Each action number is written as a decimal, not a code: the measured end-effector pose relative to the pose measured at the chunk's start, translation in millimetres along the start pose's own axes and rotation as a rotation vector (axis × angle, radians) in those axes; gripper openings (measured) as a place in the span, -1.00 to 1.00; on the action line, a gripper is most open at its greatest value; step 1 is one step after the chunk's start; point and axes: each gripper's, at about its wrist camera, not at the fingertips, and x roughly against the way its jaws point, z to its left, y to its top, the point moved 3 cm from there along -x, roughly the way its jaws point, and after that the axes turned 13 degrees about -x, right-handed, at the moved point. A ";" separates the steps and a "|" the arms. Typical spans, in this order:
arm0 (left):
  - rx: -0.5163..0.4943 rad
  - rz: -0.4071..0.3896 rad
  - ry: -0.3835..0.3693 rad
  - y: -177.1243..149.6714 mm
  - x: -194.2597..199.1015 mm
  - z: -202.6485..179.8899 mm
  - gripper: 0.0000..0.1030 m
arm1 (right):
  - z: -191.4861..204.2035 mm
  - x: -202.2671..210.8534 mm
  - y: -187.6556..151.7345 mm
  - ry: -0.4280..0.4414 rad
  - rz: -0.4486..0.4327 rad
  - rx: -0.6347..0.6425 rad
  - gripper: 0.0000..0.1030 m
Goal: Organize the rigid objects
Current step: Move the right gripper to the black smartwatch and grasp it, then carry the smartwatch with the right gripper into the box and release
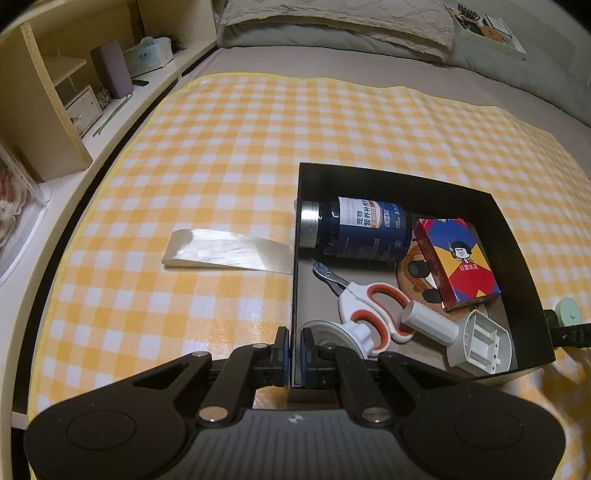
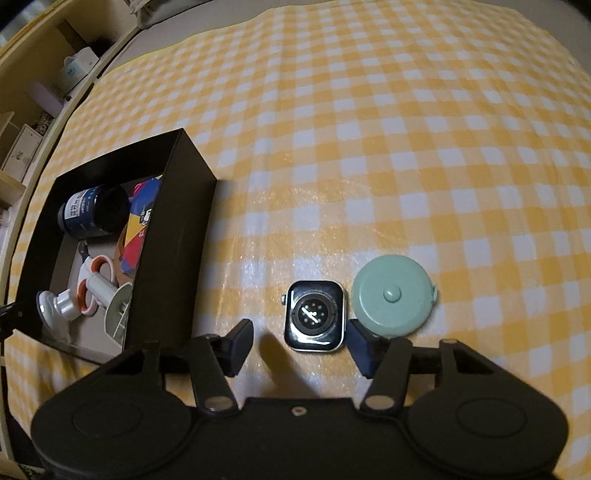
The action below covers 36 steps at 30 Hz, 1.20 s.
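Note:
A black open box lies on the yellow checked cloth. It holds a dark blue bottle, a colourful card box, white-and-orange clippers, a white cylinder, a white plug and a suction cup. My left gripper is shut on the box's near-left wall. In the right wrist view a strapless smartwatch lies face down beside a round green tape measure. My right gripper hovers open just in front of the watch, its fingers apart on either side and not touching it.
A glossy clear strip lies on the cloth left of the box. Shelves with small items run along the left. A pillow and grey bedding are at the far end. Bare checked cloth stretches beyond the watch.

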 end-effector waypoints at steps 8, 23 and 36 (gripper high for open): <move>0.001 0.002 0.004 -0.1 -0.8 1.6 -0.89 | 11.2 -2.9 -3.2 -0.094 -0.037 0.148 -0.25; 0.026 0.002 -0.004 -1.0 -1.4 1.5 -0.88 | 30.9 45.5 19.5 0.032 -0.124 0.165 -0.26; 0.027 0.000 -0.009 -0.7 -1.1 1.7 -0.88 | 127.4 46.8 10.7 0.220 -0.052 0.217 -0.26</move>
